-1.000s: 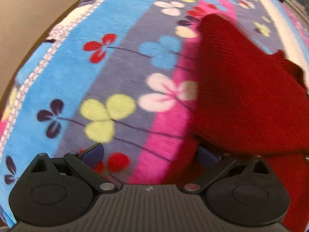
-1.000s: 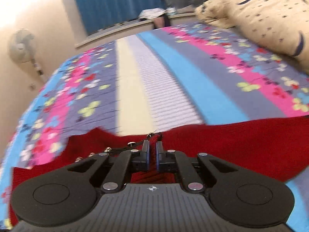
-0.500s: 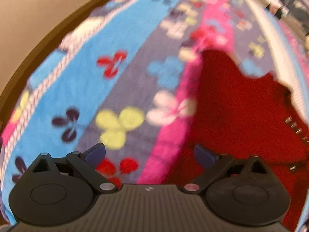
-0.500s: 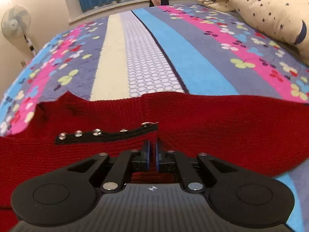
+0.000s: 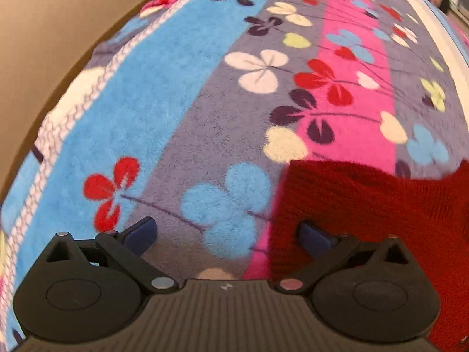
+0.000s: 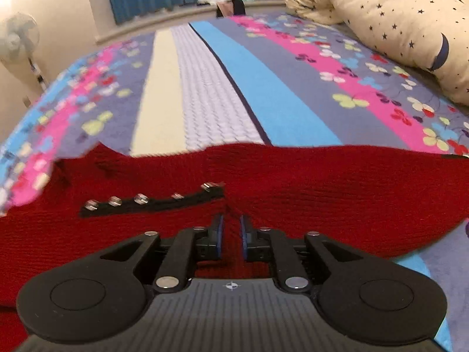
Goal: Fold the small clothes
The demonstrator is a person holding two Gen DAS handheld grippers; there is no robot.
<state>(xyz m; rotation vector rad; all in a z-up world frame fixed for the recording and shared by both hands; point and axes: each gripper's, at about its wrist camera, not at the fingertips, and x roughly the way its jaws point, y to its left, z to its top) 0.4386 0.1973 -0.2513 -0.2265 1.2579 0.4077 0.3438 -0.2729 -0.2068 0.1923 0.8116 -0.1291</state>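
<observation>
Left hand-held gripper [image 5: 227,234] released beside red sweater [image 5: 366,205] edge; right hand-held gripper [image 6: 231,234] grasping it.

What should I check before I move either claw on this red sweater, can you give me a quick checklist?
1. Right claw pinching the red sweater: ok, knit sits between nearly closed fingers.
2. Left claw free to grasp: ok, open wide.
3. Left claw lined up on the sweater edge: cannot tell, only its right finger overlaps cloth.
4. Button strip unsnagged: ok, lies flat.
5. Pillow clear of sweater: ok.
</observation>
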